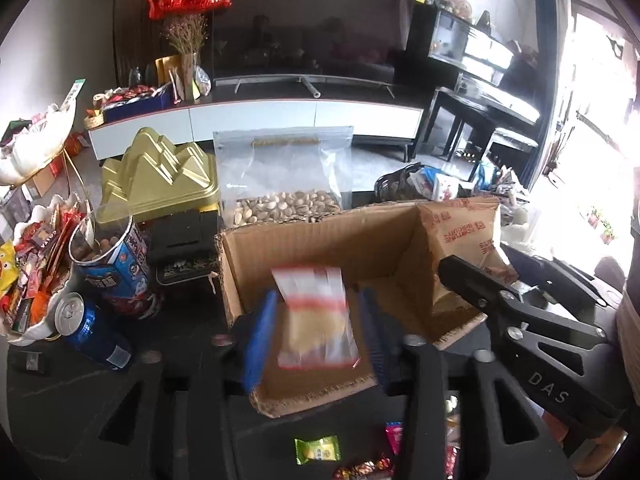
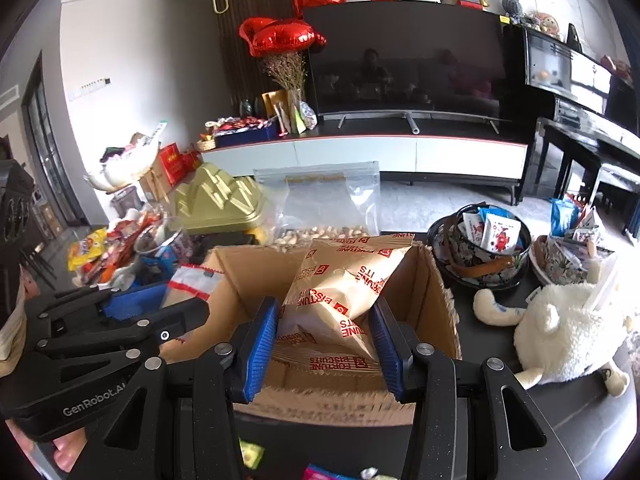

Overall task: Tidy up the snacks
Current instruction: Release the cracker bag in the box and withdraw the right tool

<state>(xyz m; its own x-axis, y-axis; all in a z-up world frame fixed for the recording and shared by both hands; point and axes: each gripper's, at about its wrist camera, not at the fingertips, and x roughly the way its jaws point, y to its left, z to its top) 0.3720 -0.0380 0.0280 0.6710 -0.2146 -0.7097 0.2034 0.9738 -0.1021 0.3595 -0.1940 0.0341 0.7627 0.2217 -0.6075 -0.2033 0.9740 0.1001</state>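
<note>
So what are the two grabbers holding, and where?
Left gripper pinches a clear snack bag by its sides. Right gripper pinches a biscuit bag by its lower end.

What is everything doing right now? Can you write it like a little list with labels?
Left gripper: shut on a small clear packet with red stripes, held over the box
Right gripper: shut on a tan Fortune Biscuits bag, partly inside the box
Box: open cardboard box on a dark table
Behind box: zip bag of pistachios, gold mountain-shaped tin
Left of box: blue can lying down
Right of box: white plush toy
Loose sweets: green candy near the front edge
</note>
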